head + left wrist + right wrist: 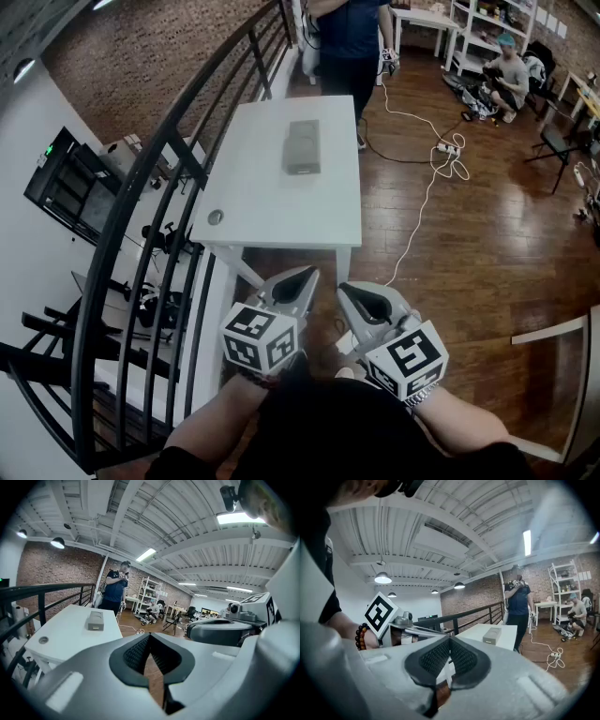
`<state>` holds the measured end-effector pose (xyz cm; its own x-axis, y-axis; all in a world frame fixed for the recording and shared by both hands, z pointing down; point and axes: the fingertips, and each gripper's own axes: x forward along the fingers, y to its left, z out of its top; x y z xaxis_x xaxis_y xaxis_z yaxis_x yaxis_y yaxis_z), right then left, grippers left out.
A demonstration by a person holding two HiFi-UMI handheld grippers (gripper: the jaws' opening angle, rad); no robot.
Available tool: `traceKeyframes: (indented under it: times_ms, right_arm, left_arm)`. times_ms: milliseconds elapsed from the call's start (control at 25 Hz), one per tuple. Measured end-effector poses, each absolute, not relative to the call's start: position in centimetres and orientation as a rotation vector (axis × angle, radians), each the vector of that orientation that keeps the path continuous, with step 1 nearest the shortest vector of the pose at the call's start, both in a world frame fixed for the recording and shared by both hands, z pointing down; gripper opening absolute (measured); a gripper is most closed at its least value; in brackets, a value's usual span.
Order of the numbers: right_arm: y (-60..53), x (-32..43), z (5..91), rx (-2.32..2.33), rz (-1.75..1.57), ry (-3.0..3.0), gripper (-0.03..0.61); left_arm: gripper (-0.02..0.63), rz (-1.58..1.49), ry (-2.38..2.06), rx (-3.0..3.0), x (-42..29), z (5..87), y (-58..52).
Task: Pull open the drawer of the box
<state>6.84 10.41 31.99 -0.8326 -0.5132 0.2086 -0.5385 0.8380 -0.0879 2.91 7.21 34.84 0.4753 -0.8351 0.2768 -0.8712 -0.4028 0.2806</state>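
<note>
I am holding both grippers low by my body, the left gripper (298,281) and the right gripper (359,298) each clenched on nothing. To do this well I am needing to step in, open one, and square it to the box's near end, where I judge the drawer sits. I am counting one box (303,147) lying on one white table (253,211) — well apart from my two grippers.
</note>
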Motion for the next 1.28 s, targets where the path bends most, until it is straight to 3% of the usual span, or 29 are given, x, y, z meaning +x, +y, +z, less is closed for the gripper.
traceKeyframes:
  times_ms: [880, 1280]
  right_arm:
    - [-3.9, 0.6, 36.6, 0.895, 0.323, -2.650, -0.009]
    - [-9.7, -2.3, 39.8, 0.927, 0.432, -2.533, -0.009]
  left_arm:
    - [0.018, -0.007, -1.254, 2.091, -4.7, 41.9, -8.9]
    - [0.068, -0.181, -1.070, 1.820, -7.5, 47.8, -15.8]
